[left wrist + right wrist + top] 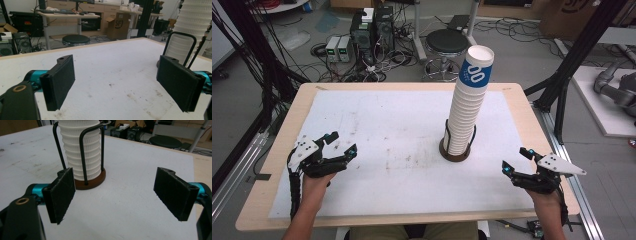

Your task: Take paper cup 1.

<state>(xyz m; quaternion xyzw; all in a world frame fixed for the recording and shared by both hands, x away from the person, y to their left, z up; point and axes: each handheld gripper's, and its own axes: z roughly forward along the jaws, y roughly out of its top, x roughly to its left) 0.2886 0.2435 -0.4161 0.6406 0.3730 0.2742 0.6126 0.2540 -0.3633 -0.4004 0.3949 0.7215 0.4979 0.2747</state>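
A tall stack of white paper cups (469, 105) stands in a black wire holder with a brown round base (455, 152), right of the table's middle; the top cup carries a blue band. The stack (81, 152) and holder base (91, 181) rise just beyond my right gripper's jaws, and the stack (191, 27) sits at the far right past my left gripper's jaws. My left gripper (343, 142) rests open near the table's front left. My right gripper (516, 160) is open at the front right. Nothing lies between either pair of jaws (120, 85) (117, 195).
A white mat (402, 150) covers most of the wooden table (277, 170). Beyond the far edge stand a black stool (447, 42), computer boxes and tangled cables on the floor. Black frame posts flank both sides of the table.
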